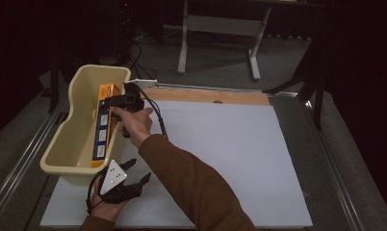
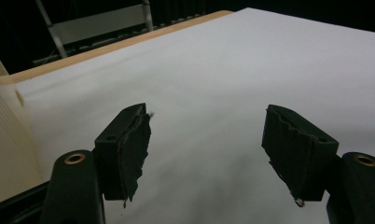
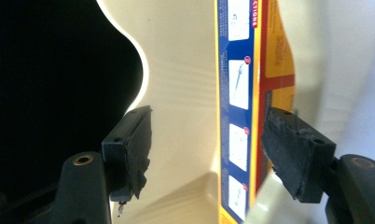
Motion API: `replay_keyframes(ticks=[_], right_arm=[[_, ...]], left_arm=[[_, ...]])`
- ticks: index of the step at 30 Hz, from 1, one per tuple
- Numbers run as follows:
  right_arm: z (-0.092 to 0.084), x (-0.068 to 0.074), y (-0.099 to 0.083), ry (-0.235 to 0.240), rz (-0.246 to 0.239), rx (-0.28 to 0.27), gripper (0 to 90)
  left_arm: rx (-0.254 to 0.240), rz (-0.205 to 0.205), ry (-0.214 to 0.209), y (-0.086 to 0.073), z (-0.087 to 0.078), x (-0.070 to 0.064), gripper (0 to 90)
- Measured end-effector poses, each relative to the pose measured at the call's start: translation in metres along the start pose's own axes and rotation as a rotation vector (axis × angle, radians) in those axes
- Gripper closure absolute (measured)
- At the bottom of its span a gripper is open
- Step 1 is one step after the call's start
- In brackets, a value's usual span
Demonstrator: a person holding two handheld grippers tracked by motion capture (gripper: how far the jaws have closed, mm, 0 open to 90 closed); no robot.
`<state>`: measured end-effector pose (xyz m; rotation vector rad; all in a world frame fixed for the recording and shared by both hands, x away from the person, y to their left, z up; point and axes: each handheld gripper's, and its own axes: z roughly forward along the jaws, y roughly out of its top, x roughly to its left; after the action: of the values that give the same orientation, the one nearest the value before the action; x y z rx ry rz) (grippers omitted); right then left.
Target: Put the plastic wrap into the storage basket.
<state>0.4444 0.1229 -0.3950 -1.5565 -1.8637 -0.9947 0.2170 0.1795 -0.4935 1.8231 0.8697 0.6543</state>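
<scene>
The box [image 1: 104,122] stands on its edge inside the tub [image 1: 76,144] at the worktop's far left corner, and the right claw [image 3: 206,144] looks to be letting it go, its jaws apart around the box with no pad pressing. Next it should lift straight out without tipping the box. One box, one tub, two claws; the left claw [image 2: 206,140] rests released near the front left edge.

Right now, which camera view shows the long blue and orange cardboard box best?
The high view: the long blue and orange cardboard box shows at full length, leaning against the right wall of the cream plastic tub. The right gripper view gives a close stretch of it between open jaws. The left gripper view faces the white table sheet.
</scene>
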Motion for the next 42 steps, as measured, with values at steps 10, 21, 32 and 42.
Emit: replay_keyframes(ticks=[10,21,32,42], right_arm=[[-0.025,-0.004,-0.004,-0.024,-0.203,0.004,38.9],[-0.076,-0.017,-0.035,-0.206,-0.644,-0.098,38.7],[-0.137,-0.067,-0.082,-0.292,-0.853,-0.209,36.9],[-0.173,-0.135,-0.128,-0.372,-0.936,-0.257,30.1]], left_arm=[[0.005,0.006,0.003,0.000,0.000,-0.001,31.6],[0.007,0.004,0.006,0.000,-0.002,-0.001,31.6],[0.017,0.009,0.006,-0.001,-0.001,-0.003,31.7],[0.031,0.014,0.004,-0.001,0.001,-0.004,32.3]])
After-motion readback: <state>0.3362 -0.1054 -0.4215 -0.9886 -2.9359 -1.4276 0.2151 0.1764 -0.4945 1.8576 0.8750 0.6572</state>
